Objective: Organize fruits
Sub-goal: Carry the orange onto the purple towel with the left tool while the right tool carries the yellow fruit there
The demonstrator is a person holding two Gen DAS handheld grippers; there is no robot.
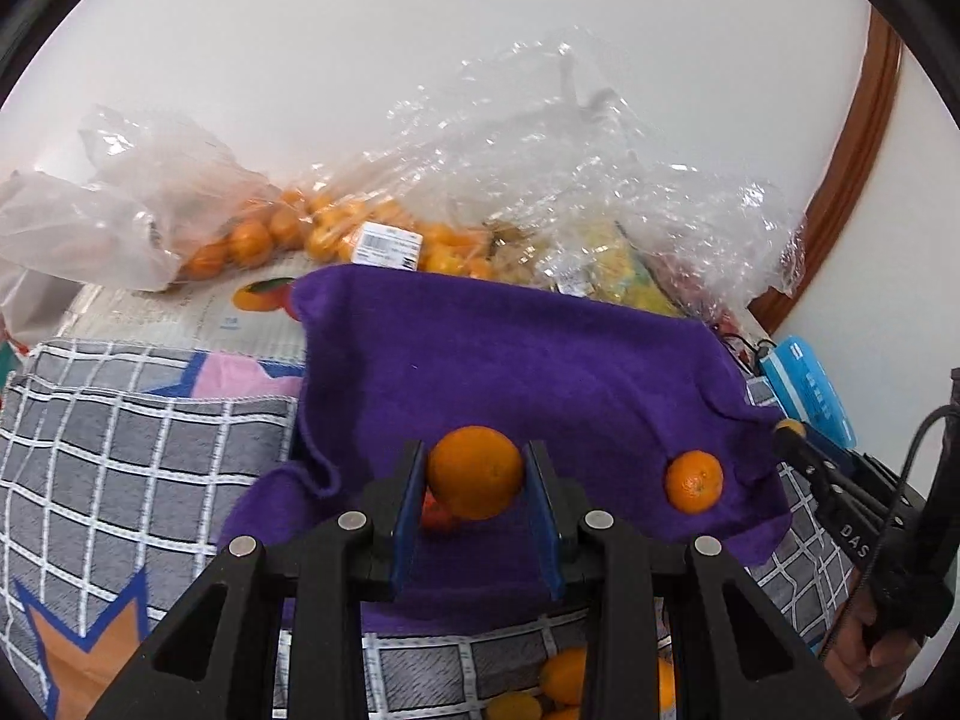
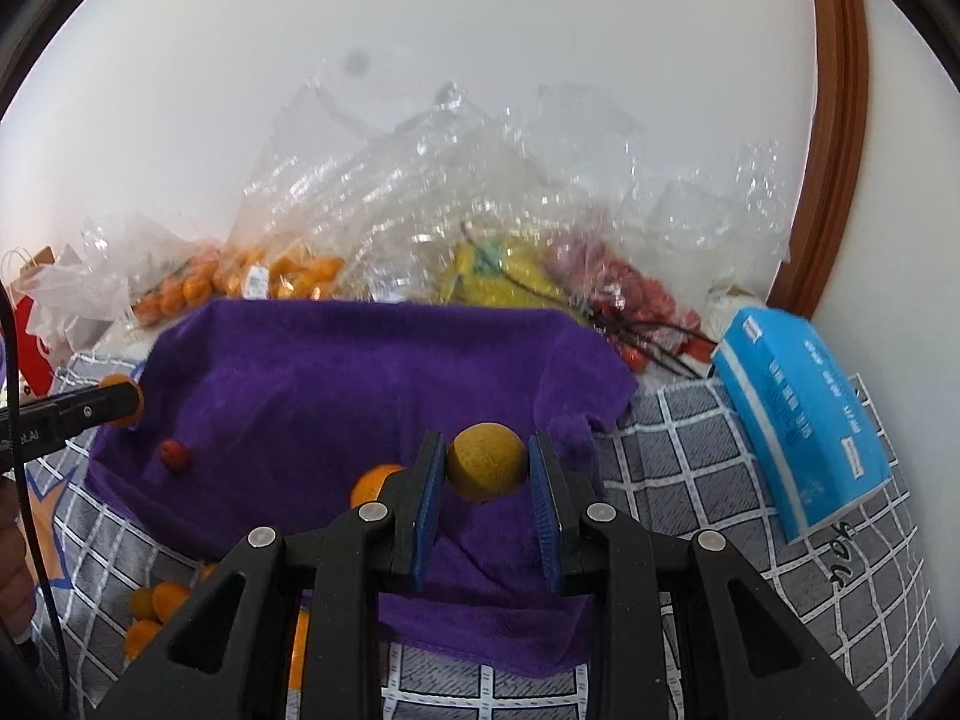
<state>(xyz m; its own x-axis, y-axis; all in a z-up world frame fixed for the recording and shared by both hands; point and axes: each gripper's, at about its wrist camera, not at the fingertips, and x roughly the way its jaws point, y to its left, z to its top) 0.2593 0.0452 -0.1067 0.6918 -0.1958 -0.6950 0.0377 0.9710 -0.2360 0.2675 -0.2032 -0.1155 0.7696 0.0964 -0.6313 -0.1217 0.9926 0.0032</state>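
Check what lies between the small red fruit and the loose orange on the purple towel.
Only bare towel shows between the red fruit and the orange in the right wrist view.

Black angular left gripper (image 1: 475,501) – blue pads, silver screws, perhaps white lettering

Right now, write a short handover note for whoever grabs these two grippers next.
Left gripper: shut on an orange, held above the purple towel.
Right gripper: shut on a yellowish fruit, also over the towel.
On the towel: a small orange and a small red fruit.
A few oranges lie on the checked cloth at the near edge.
Left: set both held fruits down; bagged fruit at the back untouched.
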